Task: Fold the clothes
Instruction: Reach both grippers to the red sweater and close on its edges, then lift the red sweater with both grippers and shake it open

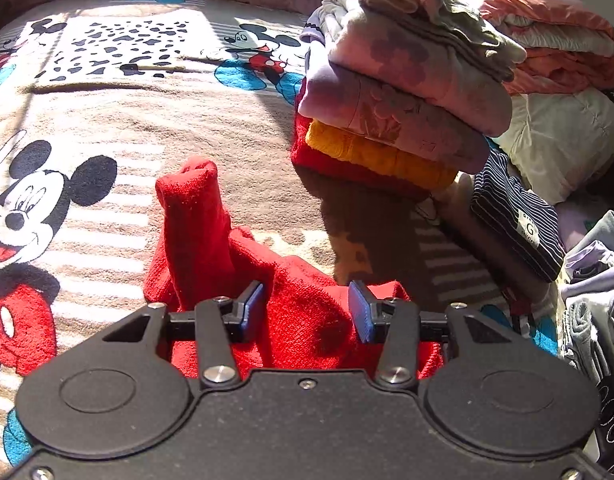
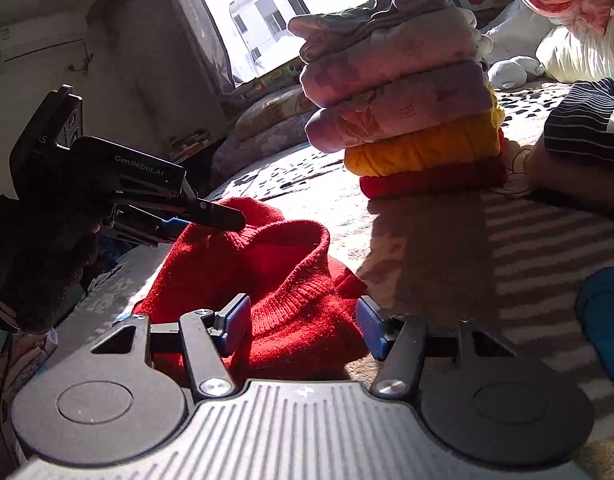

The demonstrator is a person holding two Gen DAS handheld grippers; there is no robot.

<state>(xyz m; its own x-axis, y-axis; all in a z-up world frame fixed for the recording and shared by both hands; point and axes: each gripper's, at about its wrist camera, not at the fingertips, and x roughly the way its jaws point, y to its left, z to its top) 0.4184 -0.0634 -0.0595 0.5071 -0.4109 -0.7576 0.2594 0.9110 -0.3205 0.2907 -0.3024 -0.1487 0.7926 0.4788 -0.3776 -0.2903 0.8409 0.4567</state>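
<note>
1. Leftmost, a Mickey Mouse blanket (image 1: 107,128) covers the bed, striped and sunlit.
2. On it, near the middle, lies a crumpled red knit garment (image 1: 291,312), one sleeve (image 1: 195,208) standing up in a tube.
3. Over that garment hovers the left gripper (image 1: 307,308); its jaws stand wide apart, blue pads either side of the red knit, nothing clamped between them.
4. From the right wrist view, the left gripper (image 2: 211,216) is at the far edge of the red garment (image 2: 291,292), its dark finger tip touching the fabric.
5. Nearer, the right gripper (image 2: 303,324) is also spread wide, the red cloth bunched between its pads without being pinched.
6. Further right rises a stack of folded clothes (image 1: 395,120): red at the bottom, then orange, then pinks and pale pieces.
7. Beside the stack sits a navy striped folded garment (image 1: 515,216), and behind it a heap of quilts (image 1: 563,60).
</note>
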